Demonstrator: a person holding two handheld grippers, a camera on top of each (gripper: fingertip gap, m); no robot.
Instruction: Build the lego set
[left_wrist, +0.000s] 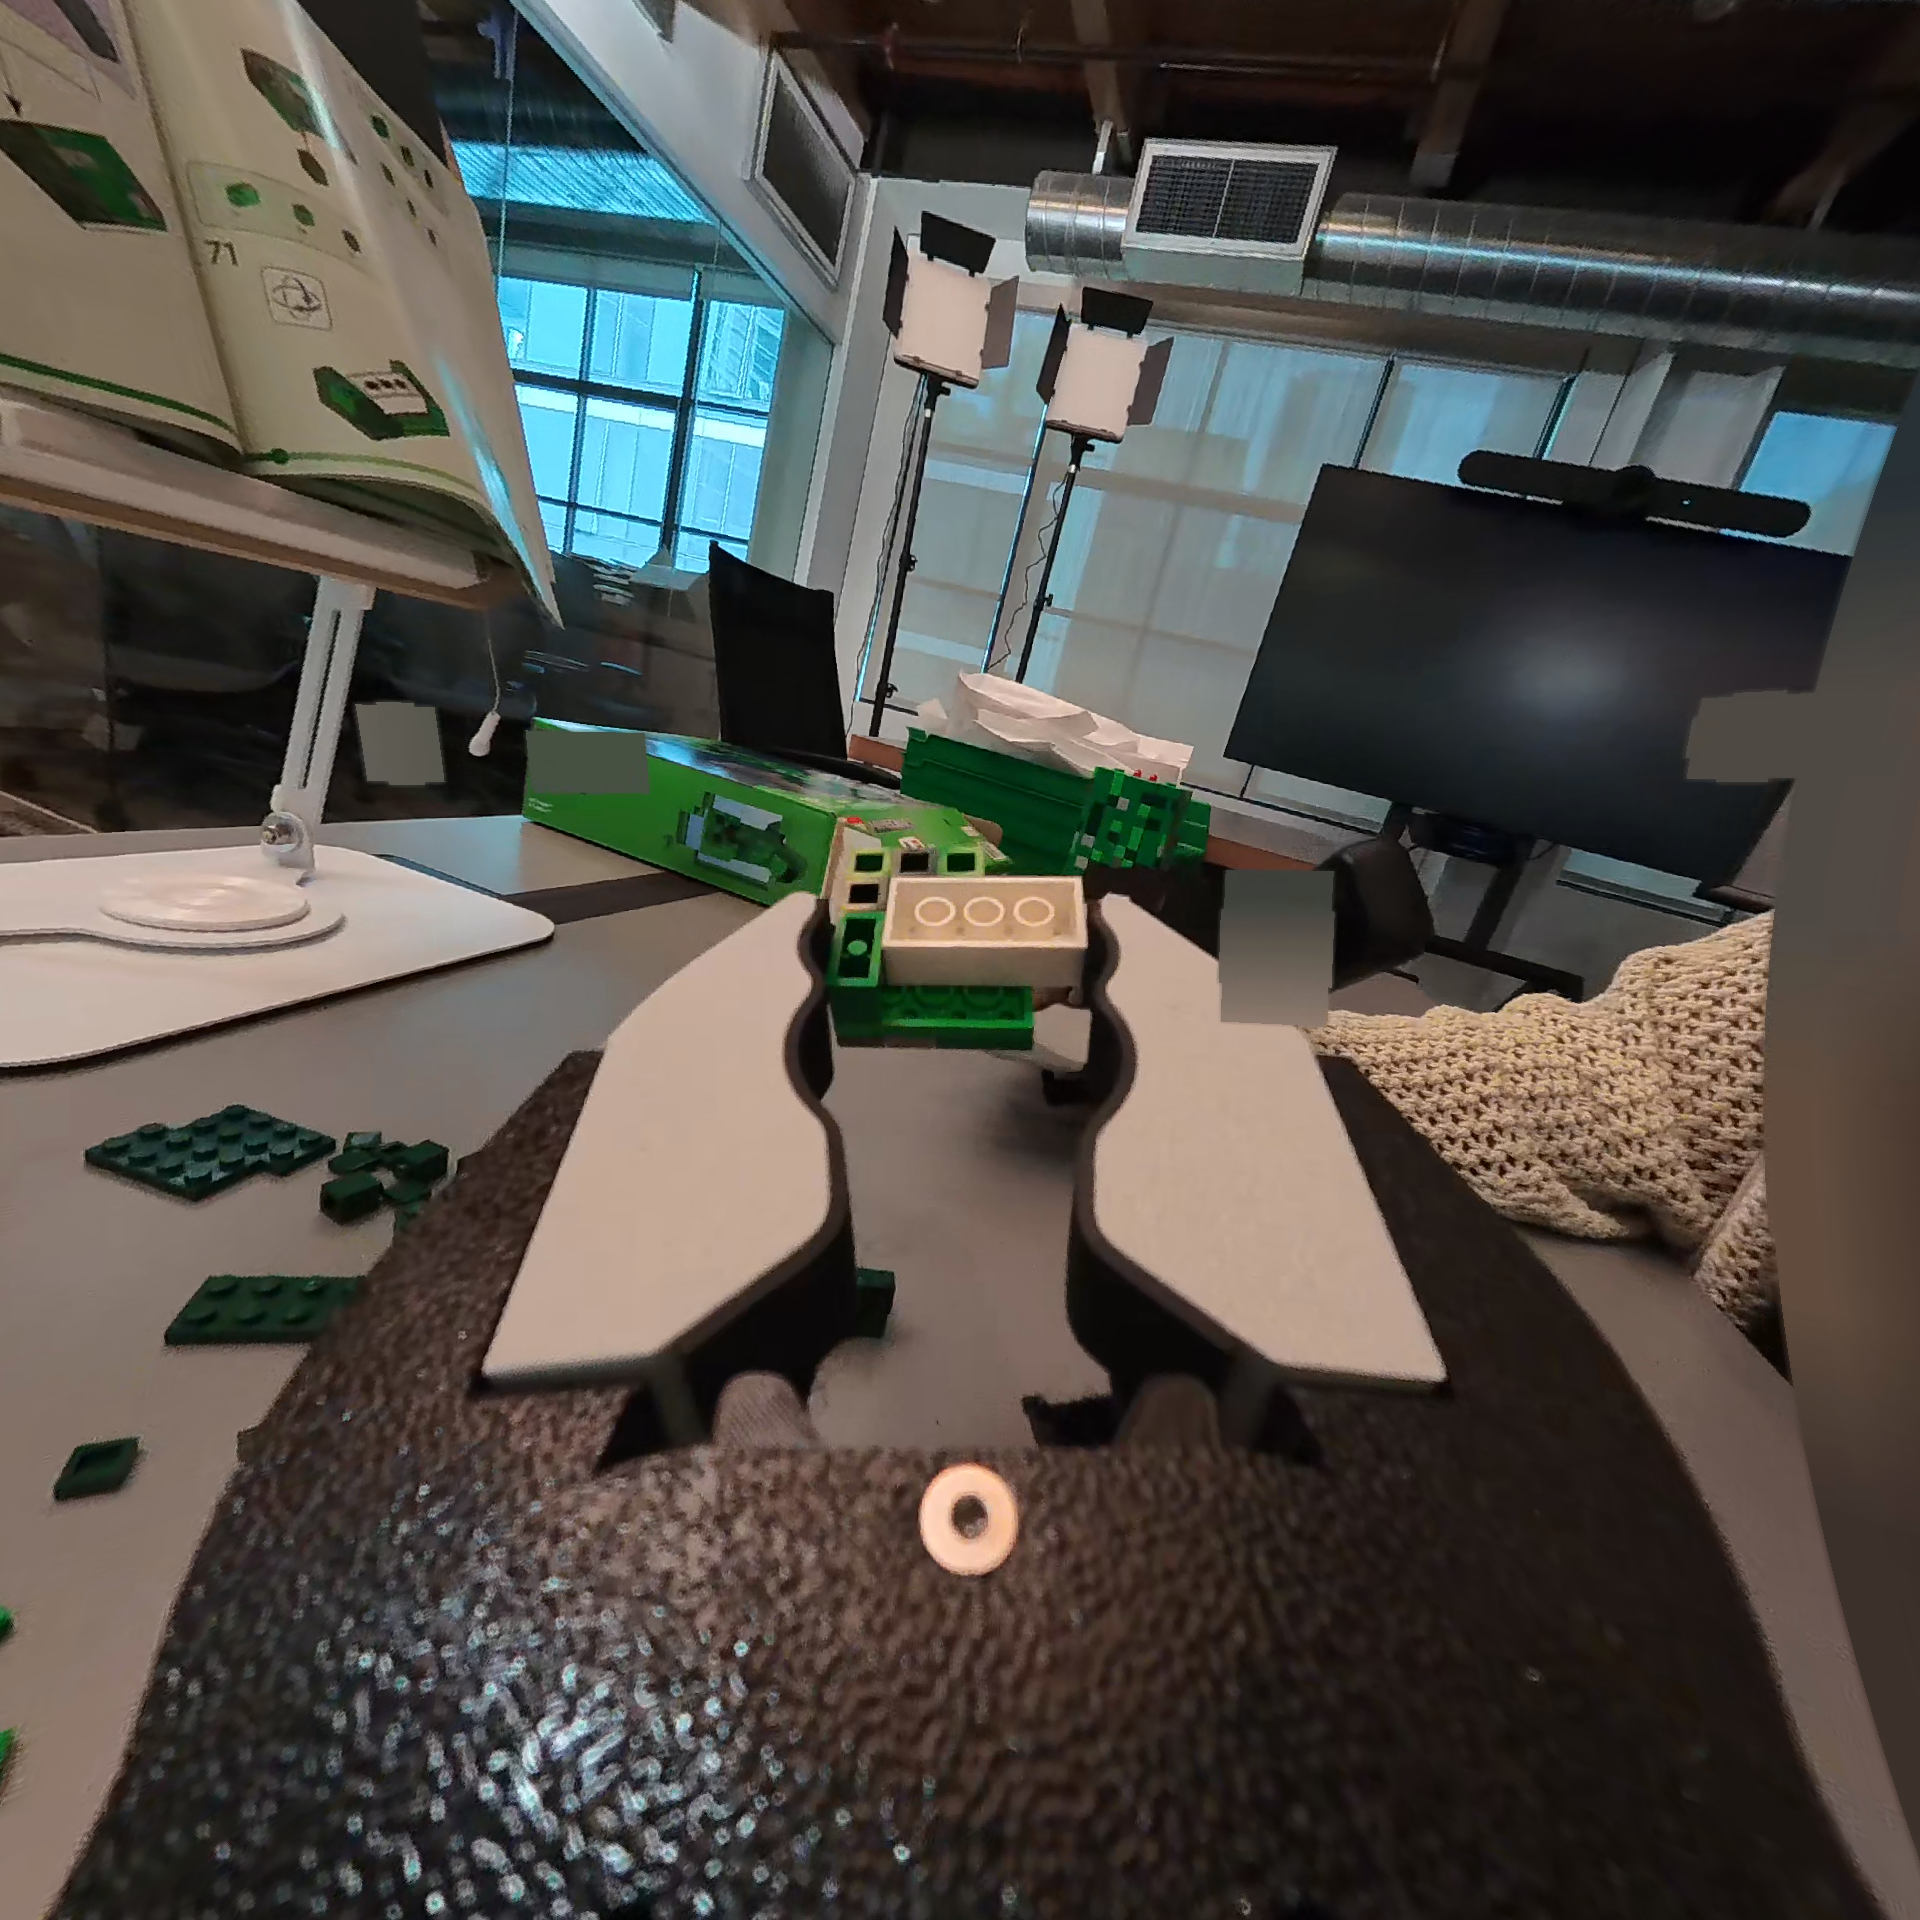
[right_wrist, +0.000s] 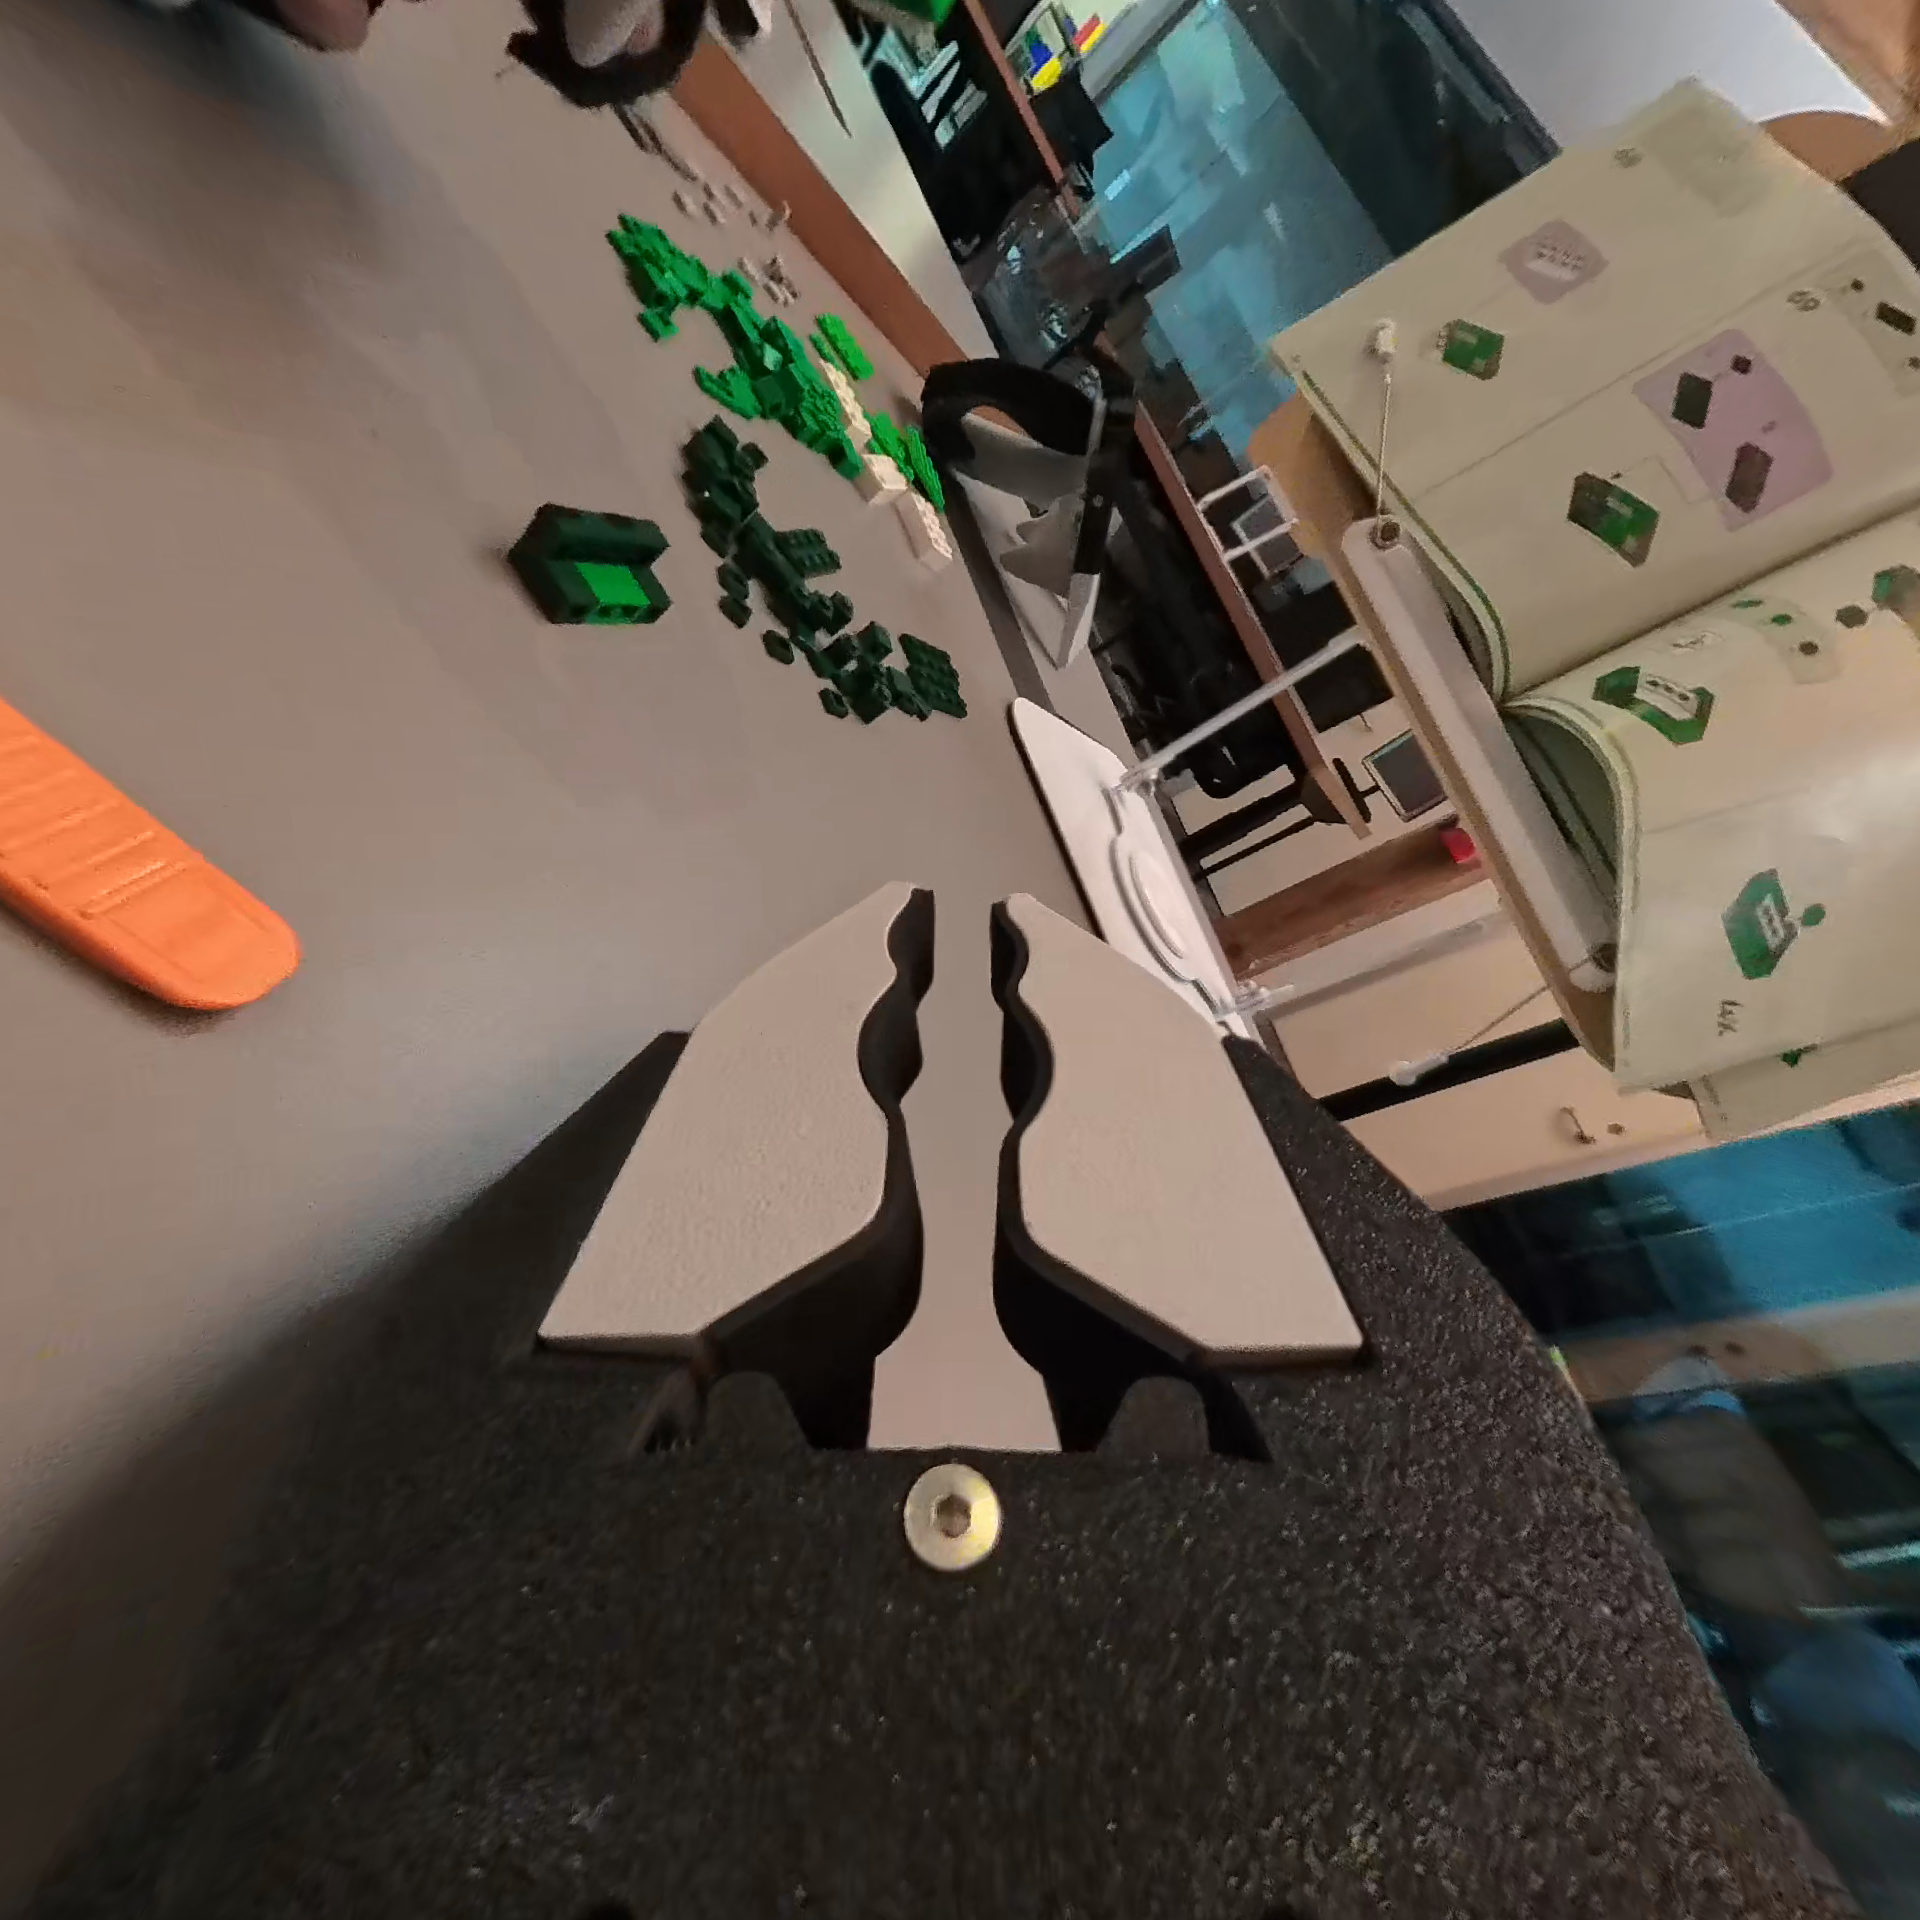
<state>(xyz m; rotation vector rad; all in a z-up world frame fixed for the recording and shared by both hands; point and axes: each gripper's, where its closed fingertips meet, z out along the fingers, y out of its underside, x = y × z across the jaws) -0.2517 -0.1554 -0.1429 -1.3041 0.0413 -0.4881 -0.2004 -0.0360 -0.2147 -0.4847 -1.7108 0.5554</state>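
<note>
My left gripper (left_wrist: 956, 966) is shut on a small lego assembly (left_wrist: 935, 1008) of bright green bricks with a white brick (left_wrist: 982, 930) on top, held above the grey table (left_wrist: 623, 1039). My right gripper (right_wrist: 961, 914) is tilted over the table, its jaws nearly together with nothing between them. In the right wrist view a small dark green block with a bright green middle (right_wrist: 590, 566) sits on the table ahead. Beside it lie loose dark green pieces (right_wrist: 810, 613), bright green pieces (right_wrist: 769, 364) and white bricks (right_wrist: 914, 509).
An open instruction booklet (left_wrist: 260, 260) rests on a white stand (left_wrist: 208, 935) at the left, also in the right wrist view (right_wrist: 1662, 520). Dark green plates (left_wrist: 218, 1148) lie nearby. A green box (left_wrist: 707, 800) lies behind. An orange brick separator (right_wrist: 135, 883) lies on the table. A knit sleeve (left_wrist: 1558, 1091) is at right. My right fingertips sit around 15 cm from my left ones. The orange brick separator (right_wrist: 135, 883) is closer to my right gripper, around 10 cm from its tips; the left tips are 15 cm off.
</note>
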